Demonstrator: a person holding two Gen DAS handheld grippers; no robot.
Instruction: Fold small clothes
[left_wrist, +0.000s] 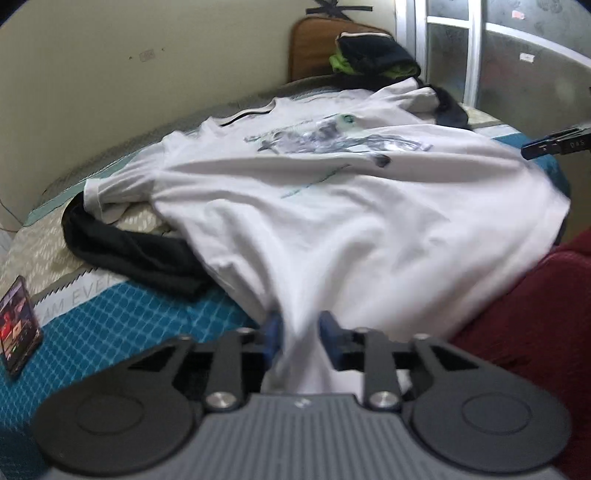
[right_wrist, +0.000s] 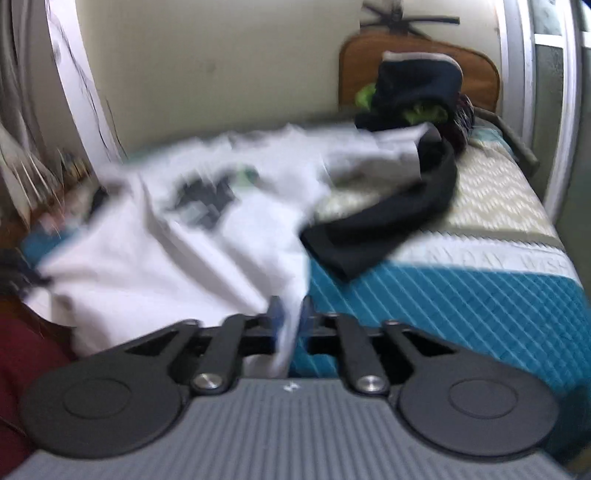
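Note:
A white T-shirt (left_wrist: 332, 206) with a grey-blue print lies spread face up on the bed (left_wrist: 147, 314). My left gripper (left_wrist: 300, 332) is shut on a bunched part of its hem, near the bed's front edge. My right gripper (right_wrist: 291, 317) is shut on another part of the same T-shirt (right_wrist: 166, 258), at its near corner; that view is blurred by motion. The tips of the right gripper (left_wrist: 554, 146) also show at the right edge of the left wrist view.
A black garment (left_wrist: 140, 254) lies under the shirt's left sleeve; it also shows in the right wrist view (right_wrist: 388, 225). A pile of dark and green clothes (left_wrist: 373, 55) sits by the wooden headboard (left_wrist: 310, 48). A phone (left_wrist: 18, 328) lies at the left. Dark red cloth (left_wrist: 535, 332) is at the right.

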